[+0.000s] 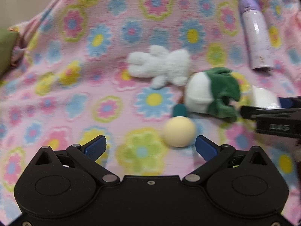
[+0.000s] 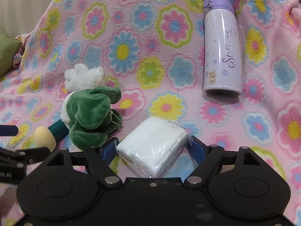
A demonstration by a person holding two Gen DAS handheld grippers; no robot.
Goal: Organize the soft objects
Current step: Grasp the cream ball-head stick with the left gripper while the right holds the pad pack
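Right claw (image 2: pixel 153 147) pinches a plastic-wrapped tissue pack (image 2: pixel 153 146); left claw (image 1: pixel 150 147) spread, cream ball (image 1: pixel 179 131) at its one o'clock.

Everything lay on a blanket (image 2: pixel 169 98) spread under my hands. Between the fingers of my right gripper (image 2: pixel 153 148) sat a wrapped tissue pack (image 2: pixel 153 146), both pads touching its sides. To its left lay a plush radish (image 2: pixel 90 116), a fluffy toy (image 2: pixel 82 77) just behind it, and a ball-tipped stick (image 2: pixel 45 136) poking out from beneath the radish toward my left gripper (image 1: pixel 150 146), whose fingers stood apart around nothing. Well behind and right of the pack lay a bottle (image 2: pixel 223 56) on its side.
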